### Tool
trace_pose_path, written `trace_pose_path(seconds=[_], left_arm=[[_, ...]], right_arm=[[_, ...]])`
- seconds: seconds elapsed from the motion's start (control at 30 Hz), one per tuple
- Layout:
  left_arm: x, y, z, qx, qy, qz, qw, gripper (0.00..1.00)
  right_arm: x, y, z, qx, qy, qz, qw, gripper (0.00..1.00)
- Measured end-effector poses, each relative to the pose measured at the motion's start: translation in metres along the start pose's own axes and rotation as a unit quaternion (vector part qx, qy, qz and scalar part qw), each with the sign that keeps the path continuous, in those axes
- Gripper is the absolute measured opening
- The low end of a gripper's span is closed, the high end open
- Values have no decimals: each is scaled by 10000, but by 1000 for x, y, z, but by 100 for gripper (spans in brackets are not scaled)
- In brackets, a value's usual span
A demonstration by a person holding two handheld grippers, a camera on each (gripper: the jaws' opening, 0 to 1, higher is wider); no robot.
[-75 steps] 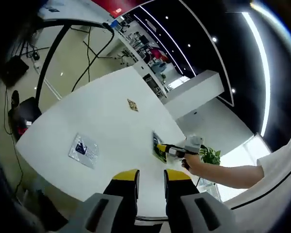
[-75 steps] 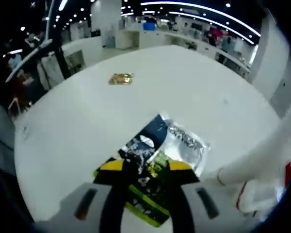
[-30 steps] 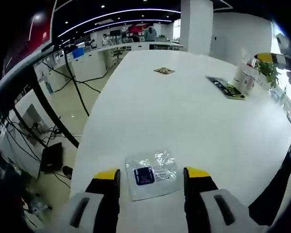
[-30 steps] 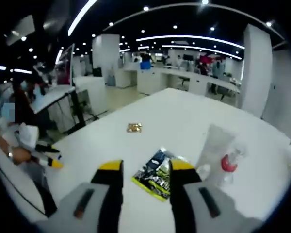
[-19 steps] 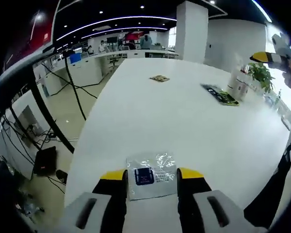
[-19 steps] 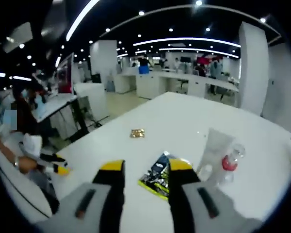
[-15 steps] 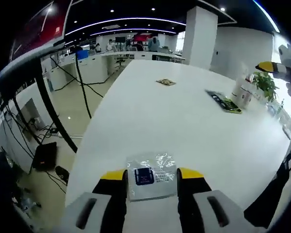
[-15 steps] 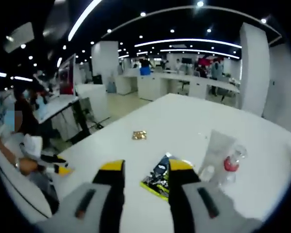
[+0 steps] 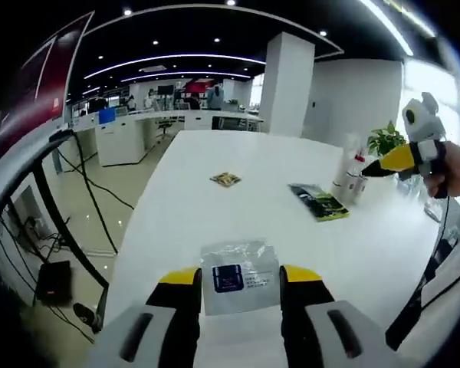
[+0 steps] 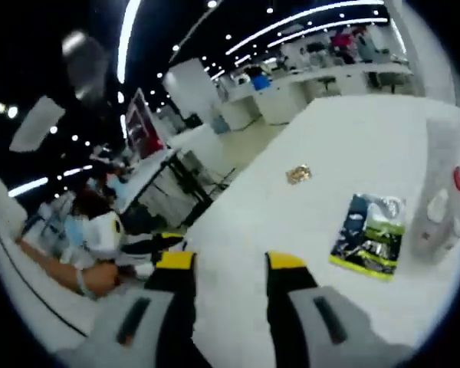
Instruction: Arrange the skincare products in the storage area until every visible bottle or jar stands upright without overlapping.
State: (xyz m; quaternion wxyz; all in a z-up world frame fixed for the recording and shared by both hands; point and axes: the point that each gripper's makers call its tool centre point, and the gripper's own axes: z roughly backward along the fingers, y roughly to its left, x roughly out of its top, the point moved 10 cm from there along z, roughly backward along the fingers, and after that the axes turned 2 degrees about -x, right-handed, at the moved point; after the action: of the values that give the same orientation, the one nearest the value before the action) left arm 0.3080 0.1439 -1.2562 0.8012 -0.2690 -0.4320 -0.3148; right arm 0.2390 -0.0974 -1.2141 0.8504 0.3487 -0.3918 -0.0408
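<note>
My left gripper (image 9: 238, 276) is shut on a clear sachet with a blue label (image 9: 236, 263), held just above the white table (image 9: 215, 222). Farther along the table lie a small gold sachet (image 9: 226, 179) and a green-and-black packet (image 9: 319, 202). Beside the packet stand a white tube and a small bottle with a red cap (image 9: 351, 176). My right gripper (image 10: 231, 262) is open above the table with nothing between its jaws. In its view the packet (image 10: 370, 228) lies ahead to the right, the tube (image 10: 443, 192) stands at the right edge, and the gold sachet (image 10: 297, 174) is farther off.
A hand (image 9: 454, 170) holds the right gripper (image 9: 408, 153) at the right of the left gripper view. A potted plant (image 9: 385, 139) stands behind the tube. The other hand (image 10: 100, 276) with the left gripper (image 10: 149, 244) shows at left. Desks and cables surround the table.
My left gripper's jaws closed on the clear sachet and lifted it off the table. My right gripper drew back from the green packet and swung left.
</note>
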Motion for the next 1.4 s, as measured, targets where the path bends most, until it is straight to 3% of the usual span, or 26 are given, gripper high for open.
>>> trace_pose_path(seconds=[0.07,0.17,0.27,0.47,0.6,0.67,0.77,0.87,0.93,1.0,1.07,1.13,1.17,1.23,1.3,1.33,1.4], left_arm=[[9,-10,1,-86,-18,4,10000,41],[27,-32,0,-568,-256,-193,9979,41],[35,-44,-1,-911,-303,-167,9952,41],[40,-66,1,-1271,-378,-587,9894,41],[43,-80,2,-1551,-305,-967,9827,41],[44,-88,2,-1674,-233,-1372,9760,41],[51,-98,3,-1813,-318,-1492,9715,41],[52,-104,-1,-1834,-179,-1694,9682,41],[51,-105,-1,-1903,-245,-1479,9702,41],[49,-103,-1,-2114,-133,-1279,9689,42],[49,-97,3,-2257,-307,-1254,9656,43],[49,-93,4,-2304,-419,-1026,9668,44],[49,-90,5,-2457,-479,-542,9666,43],[48,-84,5,-2719,-446,392,9605,37],[49,-82,4,-2910,-541,821,9516,30],[50,-83,3,-2962,-608,826,9496,30],[51,-91,2,-3457,-425,1086,9311,28]], right_arm=[[-4,5,-5,299,46,-405,9987,34],[-5,9,-7,493,-122,-572,9971,33],[-2,11,-4,648,-521,-780,9935,29],[-9,9,-3,725,-343,-1002,9917,28],[-6,10,3,872,-478,-1330,9861,23],[-7,8,5,863,-570,-1384,9850,18],[-10,7,4,879,-509,-1464,9840,10],[-12,9,6,969,-359,-1522,9829,1],[-11,8,10,945,-358,-1415,9848,1],[-13,6,15,948,-376,-1402,9849,0],[-10,1,21,1126,-441,-1544,9806,0],[-6,-1,25,1252,-492,-1567,9784,0],[-4,-1,27,1349,-471,-1589,9769,0],[1,-3,31,1452,-278,-1548,9768,0],[5,2,37,1740,-56,-1302,9761,0],[6,2,38,1714,-61,-1170,9782,0],[8,3,42,1783,-64,-1032,9785,0]])
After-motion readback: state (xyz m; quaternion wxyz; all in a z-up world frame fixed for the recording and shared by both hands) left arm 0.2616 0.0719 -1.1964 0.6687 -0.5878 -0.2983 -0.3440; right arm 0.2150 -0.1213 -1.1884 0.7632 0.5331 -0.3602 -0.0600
